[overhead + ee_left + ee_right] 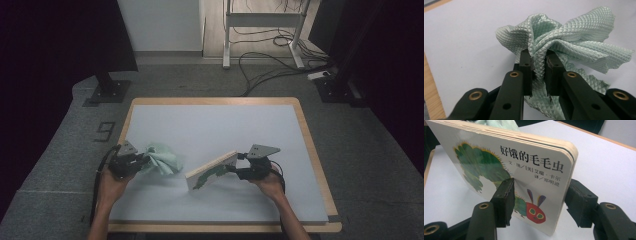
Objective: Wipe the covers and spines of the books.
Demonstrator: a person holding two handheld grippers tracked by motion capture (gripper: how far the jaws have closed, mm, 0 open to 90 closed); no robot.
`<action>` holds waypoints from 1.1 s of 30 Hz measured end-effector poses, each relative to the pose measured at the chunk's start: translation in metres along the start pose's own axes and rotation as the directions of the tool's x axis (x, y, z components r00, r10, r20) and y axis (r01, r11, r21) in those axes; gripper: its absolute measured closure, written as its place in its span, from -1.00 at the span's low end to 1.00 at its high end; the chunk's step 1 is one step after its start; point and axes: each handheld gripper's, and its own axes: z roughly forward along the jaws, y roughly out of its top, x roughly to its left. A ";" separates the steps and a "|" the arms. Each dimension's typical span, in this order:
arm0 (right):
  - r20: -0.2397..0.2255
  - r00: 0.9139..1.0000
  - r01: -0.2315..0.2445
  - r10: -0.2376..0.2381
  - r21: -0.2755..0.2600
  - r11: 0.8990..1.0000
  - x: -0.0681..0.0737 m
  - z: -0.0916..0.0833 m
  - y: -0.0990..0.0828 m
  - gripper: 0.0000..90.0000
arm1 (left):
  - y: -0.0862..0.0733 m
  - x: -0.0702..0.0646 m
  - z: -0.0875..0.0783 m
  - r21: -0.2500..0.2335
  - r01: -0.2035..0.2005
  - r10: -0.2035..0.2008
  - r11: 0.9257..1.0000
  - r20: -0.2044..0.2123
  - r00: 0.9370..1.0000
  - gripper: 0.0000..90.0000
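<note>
A crumpled pale green quilted cloth [162,158] lies at the left of the white board, and my left gripper [141,161] is shut on a bunched fold of it. Up close, the cloth [564,42] fans out beyond the two black pads [526,67] that pinch it. A thick board book [212,168] with a green caterpillar on its cover stands tilted on one edge near the middle. My right gripper [234,169] is shut on it, one pad on the book's cover [524,172] and the other behind its back.
The white board [215,125] rests on a wooden table [314,150] whose rim shows at the sides. Beyond the far edge are grey carpet, loose cables [270,65] and a white desk frame [262,30]. A dark stand base [107,90] sits at the far left.
</note>
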 end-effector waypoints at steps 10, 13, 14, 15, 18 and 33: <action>0.009 1.000 0.003 -0.003 0.006 1.000 0.001 0.000 0.000 -0.05 | -0.020 0.006 0.034 0.057 0.066 -0.067 0.996 0.018 0.998 0.70; 0.011 1.000 0.002 -0.002 0.006 1.000 0.001 0.001 0.001 -0.05 | -0.027 0.007 0.040 0.049 0.091 -0.093 0.995 0.036 0.995 0.68; 0.013 1.000 0.001 -0.001 0.007 1.000 0.001 0.000 0.001 -0.05 | -0.028 0.008 0.039 0.045 0.102 -0.104 0.994 0.042 0.994 0.67; 0.012 1.000 0.001 -0.001 0.006 1.000 0.001 0.000 0.001 -0.06 | -0.028 0.008 0.038 0.043 0.107 -0.109 0.993 0.040 0.993 0.64; 0.013 1.000 -0.002 0.001 0.011 1.000 0.001 0.000 0.001 -0.05 | -0.025 0.006 0.030 0.039 0.104 -0.105 0.994 0.024 0.994 0.31; 0.013 1.000 -0.009 0.008 0.032 0.999 0.001 0.001 0.004 -0.05 | -0.008 -0.043 -0.005 -0.062 0.019 -0.006 0.998 0.202 0.979 -0.46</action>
